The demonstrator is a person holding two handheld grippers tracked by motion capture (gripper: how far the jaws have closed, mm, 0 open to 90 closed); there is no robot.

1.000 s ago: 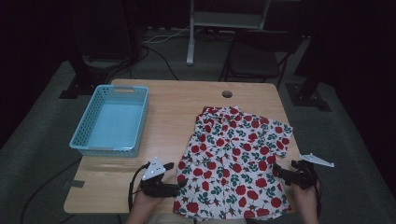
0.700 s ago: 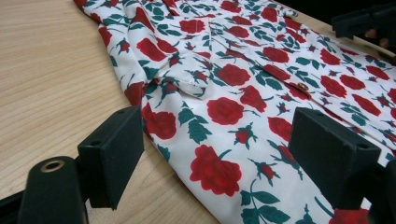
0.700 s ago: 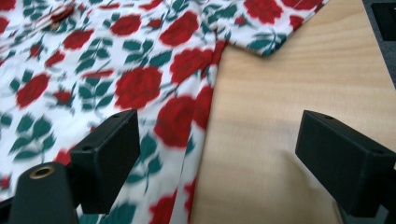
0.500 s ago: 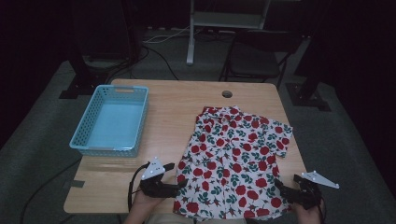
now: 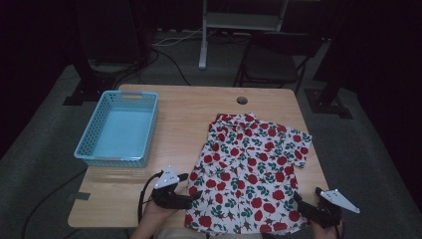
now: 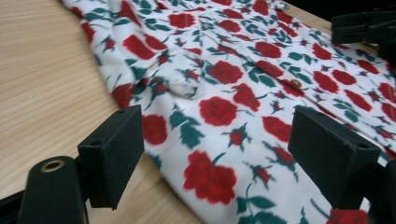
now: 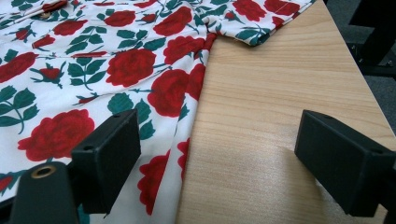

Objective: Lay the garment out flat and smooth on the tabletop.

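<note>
A white short-sleeved shirt (image 5: 251,167) printed with red roses and green leaves lies flat on the right half of the wooden table (image 5: 184,124), collar toward the far side. My left gripper (image 5: 195,195) rests at the shirt's near left hem, jaws open, the fabric's edge (image 6: 205,140) spread beneath and between them. My right gripper (image 5: 300,203) sits at the near right hem, also open; its left jaw hangs over the shirt's side edge (image 7: 140,79), its right jaw over bare wood (image 7: 271,107). Neither grips the cloth.
An empty light-blue plastic basket (image 5: 119,128) stands on the table's left side. A round cable hole (image 5: 242,100) sits near the far edge. Beyond the table are a dark chair (image 5: 271,57) and stand legs on a grey floor.
My right gripper has moved toward the table's near edge and slightly lower, ending beside the shirt's near right hem. The left gripper and the shirt have stayed put.
</note>
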